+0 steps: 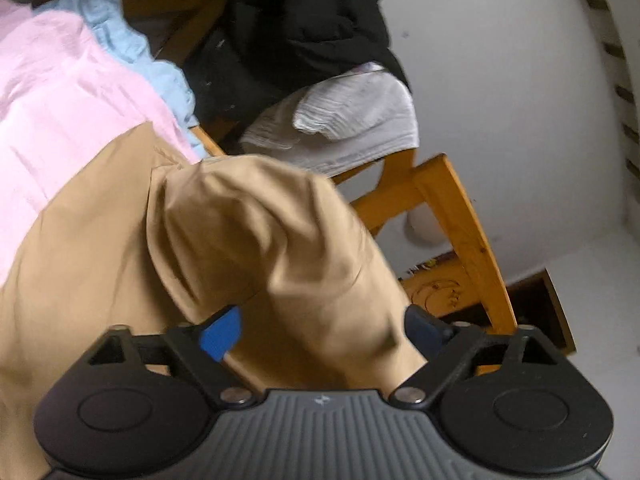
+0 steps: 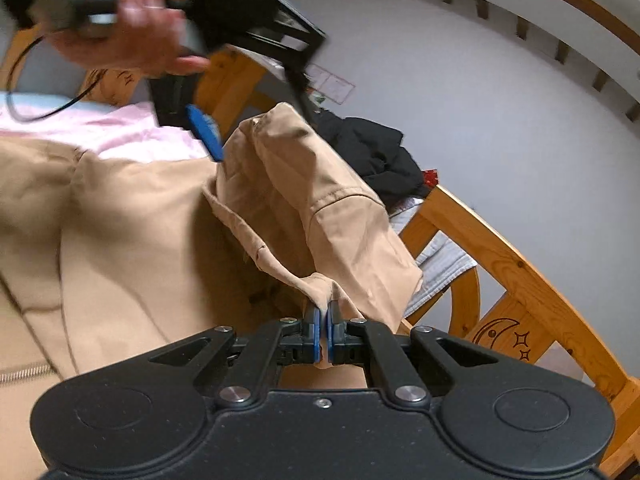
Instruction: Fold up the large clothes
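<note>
A tan jacket (image 1: pixel 260 232) lies spread over the bed, its zipper showing at the lower left of the right wrist view. One part of the jacket (image 2: pixel 312 208) is lifted into a hanging fold. My right gripper (image 2: pixel 324 320) is shut on the lower edge of that fold, and cloth pokes out between the blue pads. My left gripper (image 1: pixel 322 330) stands open, its blue pads on either side of the raised tan bulge without pinching it. In the right wrist view a hand (image 2: pixel 132 28) holds the left gripper (image 2: pixel 260 128) at the top of the fold.
A pink sheet (image 1: pixel 52 100) and a light blue cloth (image 1: pixel 120 40) cover the bed beyond the jacket. Black clothes (image 1: pixel 312 12) and a white folded textile (image 1: pixel 360 120) lie by the wooden bed frame (image 1: pixel 460 220). A white wall stands behind.
</note>
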